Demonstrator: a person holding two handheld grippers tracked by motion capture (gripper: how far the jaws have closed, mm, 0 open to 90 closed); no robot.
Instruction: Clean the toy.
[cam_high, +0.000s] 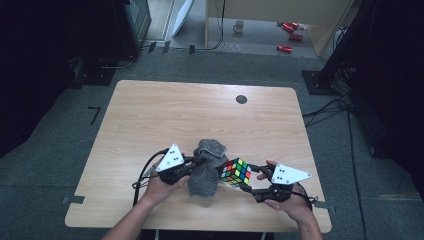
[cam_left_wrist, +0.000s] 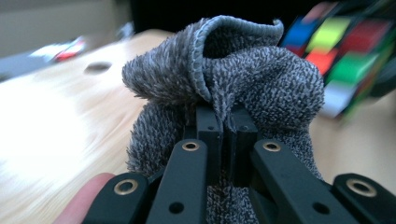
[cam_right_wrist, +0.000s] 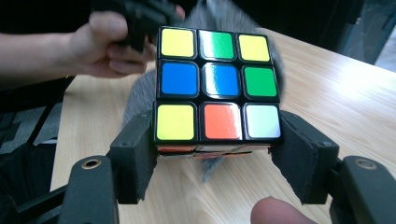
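The wooden surface (cam_high: 150, 120) carried a grey terry cloth (cam_high: 206, 170) bunched near its front-centre, w/ the left gripper (cam_left_wrist: 226, 126) clamped tight on a fold; soft, floppy, light, probably best pinched at a hem or thick fold. The Rubik's cube (cam_right_wrist: 217, 84) sat just right of the cloth, held off the surface between the right gripper (cam_right_wrist: 217, 149) jaws by its lower layer; rigid, slick-faced, layers could twist, so flat opposite faces looked the best hold.
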